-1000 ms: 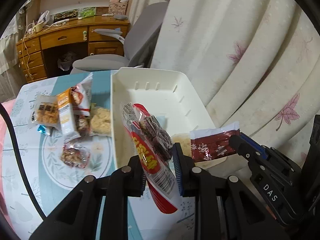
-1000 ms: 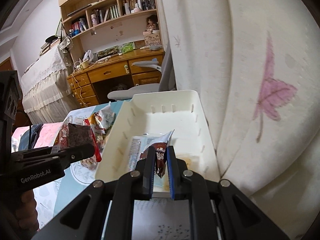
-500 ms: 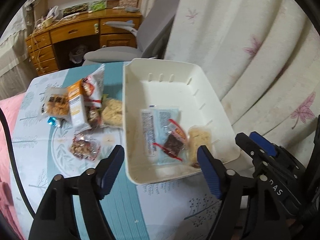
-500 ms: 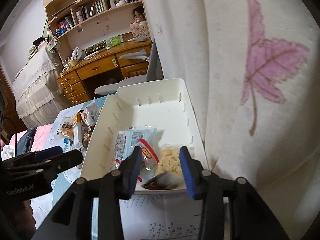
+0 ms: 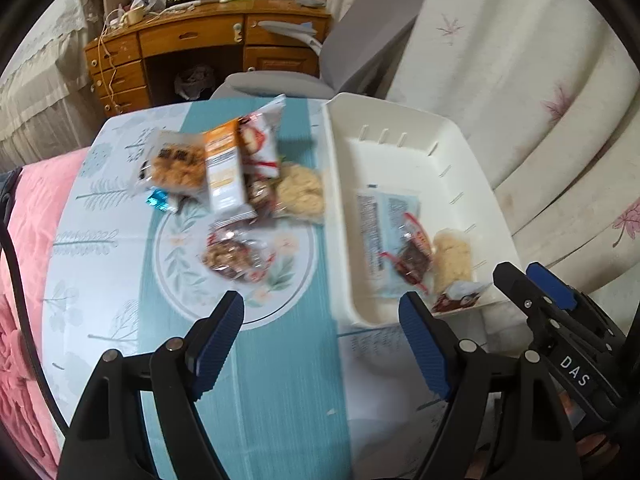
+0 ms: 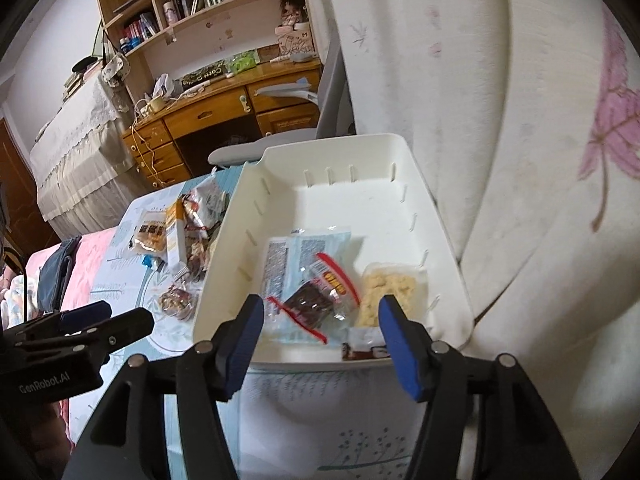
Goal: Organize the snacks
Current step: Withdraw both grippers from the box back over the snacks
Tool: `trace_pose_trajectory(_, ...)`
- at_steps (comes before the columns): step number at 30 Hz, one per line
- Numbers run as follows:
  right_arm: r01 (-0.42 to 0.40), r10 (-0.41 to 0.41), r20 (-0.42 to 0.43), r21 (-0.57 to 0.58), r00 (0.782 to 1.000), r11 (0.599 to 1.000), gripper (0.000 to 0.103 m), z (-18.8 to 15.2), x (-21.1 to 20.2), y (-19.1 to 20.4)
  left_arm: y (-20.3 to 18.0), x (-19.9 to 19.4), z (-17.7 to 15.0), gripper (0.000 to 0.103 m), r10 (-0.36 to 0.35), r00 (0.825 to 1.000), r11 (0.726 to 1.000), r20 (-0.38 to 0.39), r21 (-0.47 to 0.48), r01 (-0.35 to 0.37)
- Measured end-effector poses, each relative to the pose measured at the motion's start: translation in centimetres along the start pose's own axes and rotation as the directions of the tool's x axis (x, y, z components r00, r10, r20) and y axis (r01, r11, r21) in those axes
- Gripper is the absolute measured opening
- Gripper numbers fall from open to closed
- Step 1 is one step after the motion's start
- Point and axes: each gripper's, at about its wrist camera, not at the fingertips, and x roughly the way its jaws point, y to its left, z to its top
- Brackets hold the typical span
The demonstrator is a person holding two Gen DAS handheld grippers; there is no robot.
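A white plastic bin (image 5: 404, 136) (image 6: 408, 168) stands on the right of the table. In it lie a light blue packet (image 5: 380, 216) (image 6: 308, 248), a red-edged clear pack of brown cakes (image 5: 414, 256) (image 6: 316, 300), a pale rice cracker pack (image 5: 452, 258) (image 6: 390, 292) and a dark red bar (image 5: 456, 300) (image 6: 360, 350) at the near wall. Several loose snacks (image 5: 228, 176) (image 6: 180, 236) lie left of the bin. My left gripper (image 5: 320, 340) is open and empty above the table. My right gripper (image 6: 320, 336) is open and empty over the bin's near edge.
The table carries a teal and white patterned cloth (image 5: 120, 240). A white curtain (image 5: 540, 100) hangs close behind the bin on the right. A grey office chair (image 5: 340, 48) and a wooden desk (image 5: 200, 40) stand beyond the table. Pink bedding (image 5: 24, 240) lies at the left.
Both grippers opened and dropped their snacks into the bin: the left let go of the cake pack, the right the dark red bar. Both then drew back, the left swinging left.
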Motion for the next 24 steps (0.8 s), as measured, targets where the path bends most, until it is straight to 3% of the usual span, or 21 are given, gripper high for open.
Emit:
trace_pose_trajectory(3, 0.003, -0.003, -0.009, 0.0, 1.0, 1.0, 0.068, -0.4, -0.1, 1.6, 2.1, -0.3, -0.4, 0.083, 0.016, 1.0, 1.0, -0.012, -0.004, -0.016)
trace_pose_trajectory(11, 0.013, -0.013, -0.02, 0.013, 1.0, 1.0, 0.07, -1.1, 0.0, 6.4, 8.0, -1.6, -0.5, 0.084, 0.038, 0.998, 0.999, -0.043, 0.007, -0.038)
trace_pose_trajectory(24, 0.025, -0.019, -0.054, 0.108, 0.998, 0.994, 0.075, -2.8, 1.9, 14.7, 17.6, -2.1, 2.2, 0.087, -0.015, 0.99, 1.0, -0.142, 0.019, 0.018)
